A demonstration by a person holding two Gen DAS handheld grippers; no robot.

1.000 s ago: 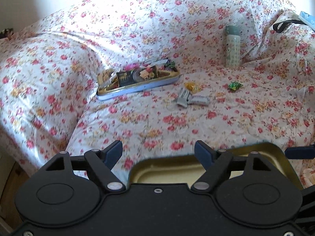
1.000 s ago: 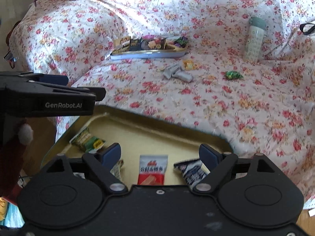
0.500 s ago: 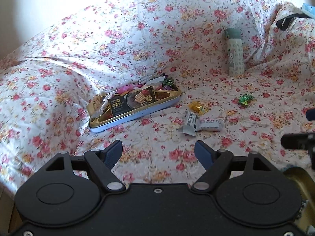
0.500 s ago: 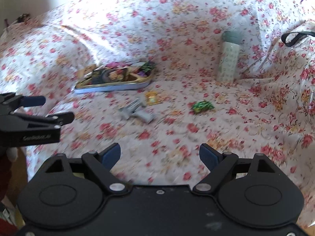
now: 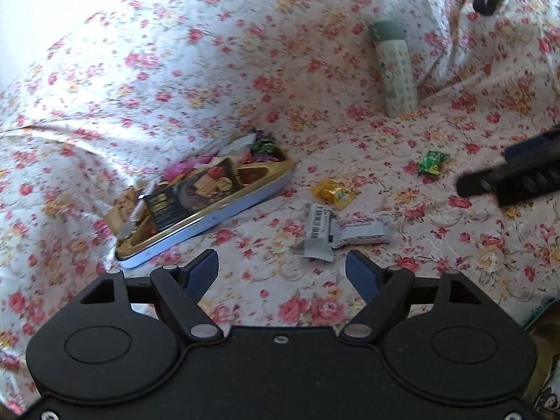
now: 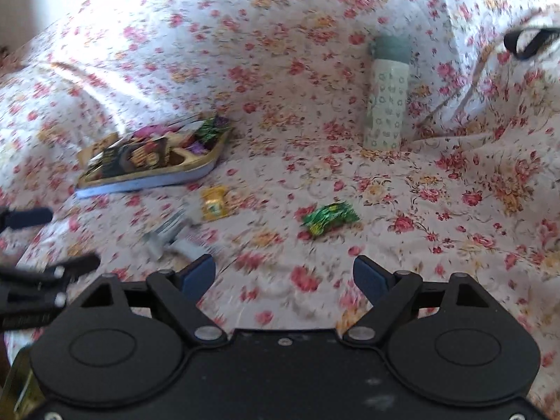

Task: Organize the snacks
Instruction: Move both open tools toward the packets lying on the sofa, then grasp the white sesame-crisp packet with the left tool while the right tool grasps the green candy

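Observation:
An oblong gold-lined tin [image 5: 210,217] [image 6: 147,183] full of snack packets lies on the flowered bedspread. Loose beside it are a yellow candy [image 5: 332,190] [image 6: 215,203], a green candy [image 5: 432,161] [image 6: 329,217], a grey wrapper [image 5: 316,232] and a white wrapper [image 5: 362,232]. My left gripper [image 5: 280,262] hovers open just short of the grey wrapper, empty. My right gripper [image 6: 283,266] is open a little before the green candy, its jaws closing slightly with nothing between them. Each gripper shows at the edge of the other's view.
A pale patterned bottle with a green cap [image 5: 395,70] [image 6: 386,94] stands at the back. A black strap [image 6: 528,40] lies on the raised bedding at the far right. The rim of a second gold tray [image 5: 546,332] shows at the near edge.
Both grippers have moved forward from over the near gold tray out across the bed toward the loose candies. The tray has slipped out of view beneath them. Both stay empty.

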